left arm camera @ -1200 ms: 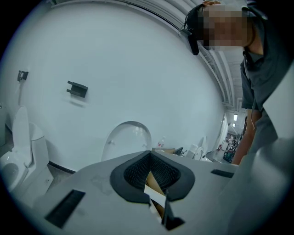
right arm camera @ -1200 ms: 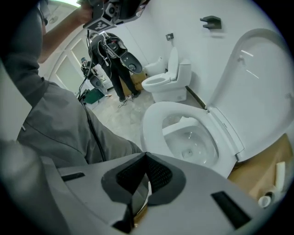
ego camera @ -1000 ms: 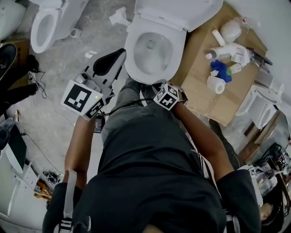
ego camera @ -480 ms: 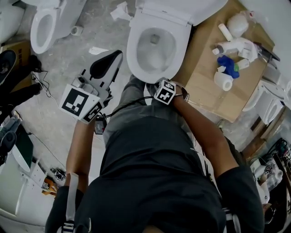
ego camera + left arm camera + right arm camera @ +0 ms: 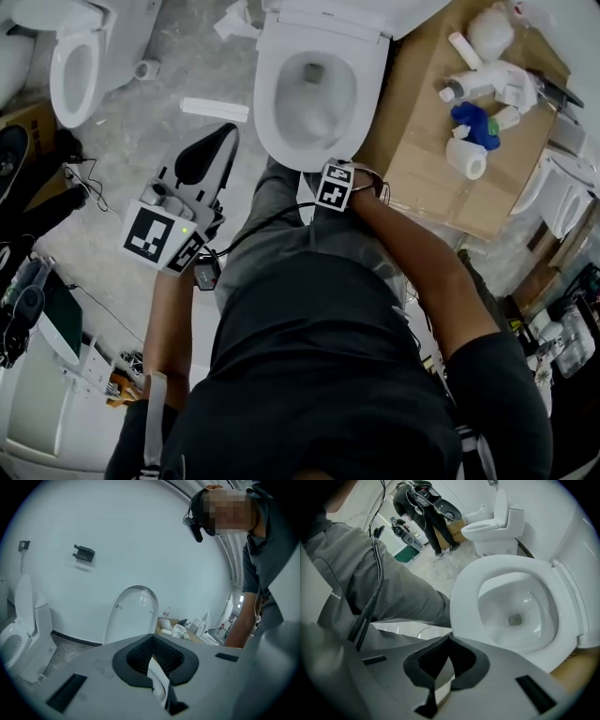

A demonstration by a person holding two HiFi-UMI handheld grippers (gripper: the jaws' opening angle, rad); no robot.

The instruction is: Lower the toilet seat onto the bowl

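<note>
The toilet seat (image 5: 464, 592) is found lying flat on the bowl (image 5: 520, 606), with the lid (image 5: 133, 613) stood upright behind it. The right gripper (image 5: 449, 643) is held near the seat's front edge, jaws pressed together on nothing. The left gripper (image 5: 153, 641) is likewise closed and empty, off to the toilet's side.

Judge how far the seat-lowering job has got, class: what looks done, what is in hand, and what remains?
Done: the toilet seat lies flat on the bowl, with the lid upright behind it. In hand: nothing; the left gripper and right gripper are both shut, empty and off the toilet. Left: apparently nothing for the seat itself.
</note>
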